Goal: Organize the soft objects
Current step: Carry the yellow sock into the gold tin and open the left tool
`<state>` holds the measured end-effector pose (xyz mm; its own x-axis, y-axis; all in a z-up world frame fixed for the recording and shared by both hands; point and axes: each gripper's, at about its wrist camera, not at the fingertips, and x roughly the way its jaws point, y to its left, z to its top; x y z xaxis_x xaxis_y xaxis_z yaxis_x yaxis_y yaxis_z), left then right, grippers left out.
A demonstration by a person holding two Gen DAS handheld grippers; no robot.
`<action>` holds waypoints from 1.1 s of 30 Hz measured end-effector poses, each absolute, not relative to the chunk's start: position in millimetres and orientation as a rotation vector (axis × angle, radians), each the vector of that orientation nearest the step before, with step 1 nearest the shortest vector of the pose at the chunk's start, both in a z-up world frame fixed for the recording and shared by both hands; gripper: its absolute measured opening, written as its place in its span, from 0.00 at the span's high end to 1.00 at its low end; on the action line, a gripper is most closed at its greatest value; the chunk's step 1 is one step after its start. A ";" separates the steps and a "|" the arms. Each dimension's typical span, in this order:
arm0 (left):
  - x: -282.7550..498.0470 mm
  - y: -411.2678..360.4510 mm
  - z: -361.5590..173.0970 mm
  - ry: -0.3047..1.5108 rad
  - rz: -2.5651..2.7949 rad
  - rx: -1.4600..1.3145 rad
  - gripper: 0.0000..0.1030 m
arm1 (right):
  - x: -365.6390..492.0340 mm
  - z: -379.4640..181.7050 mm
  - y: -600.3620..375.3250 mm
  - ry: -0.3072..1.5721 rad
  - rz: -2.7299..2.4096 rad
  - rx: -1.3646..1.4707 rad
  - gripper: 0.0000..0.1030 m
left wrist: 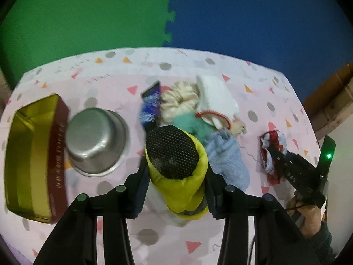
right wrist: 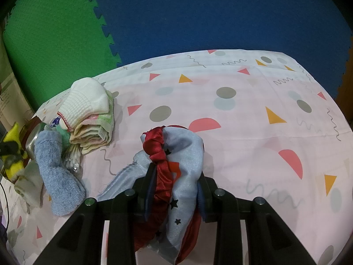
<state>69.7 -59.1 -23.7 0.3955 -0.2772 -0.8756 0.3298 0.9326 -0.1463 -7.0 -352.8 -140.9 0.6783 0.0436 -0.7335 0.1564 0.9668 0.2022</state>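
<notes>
Left gripper [left wrist: 175, 176] pinches the yellow glove [left wrist: 181, 183] above the tablecloth [left wrist: 253, 101], steel bowl [left wrist: 96, 141] and gold box [left wrist: 30, 154] close at its left, the soft pile [left wrist: 198, 110] just ahead. Right gripper [right wrist: 175, 183] clamps the red scrunchie [right wrist: 160, 154] and pale blue cloth [right wrist: 185, 154] together; bare cloth runs to the table's right edge. The bundle's lower end hides behind the fingers.
</notes>
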 end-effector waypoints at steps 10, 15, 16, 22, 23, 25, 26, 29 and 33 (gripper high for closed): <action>89.2 23.0 -11.5 1.052 -0.195 0.056 0.60 | -7.3 -140.5 -353.3 0.826 -0.065 0.257 0.69; 104.6 74.6 -17.4 1.037 -0.056 0.090 0.60 | -7.2 -140.1 -353.4 0.826 -0.065 0.257 0.69; 107.6 83.8 -20.4 1.042 -0.037 0.093 0.60 | -7.2 -140.0 -353.3 0.826 -0.065 0.257 0.69; 125.0 129.6 -46.3 1.077 0.061 0.113 0.60 | -7.0 -140.0 -352.6 0.828 -0.070 0.248 0.69; 125.4 135.7 -50.1 1.084 0.074 0.119 0.60 | -7.1 -140.0 -352.1 0.828 -0.071 0.246 0.69; 129.5 148.7 -60.0 1.100 0.089 0.124 0.59 | -7.1 -139.9 -351.6 0.829 -0.073 0.243 0.69; 131.0 153.4 -63.4 1.104 0.093 0.125 0.59 | -7.2 -139.7 -351.3 0.829 -0.074 0.242 0.69; 135.5 165.4 -74.1 1.124 0.110 0.123 0.59 | -6.9 -138.9 -349.5 0.832 -0.079 0.232 0.69; 139.2 178.7 -84.4 1.140 0.112 0.107 0.59 | -6.9 -138.4 -348.6 0.833 -0.083 0.225 0.69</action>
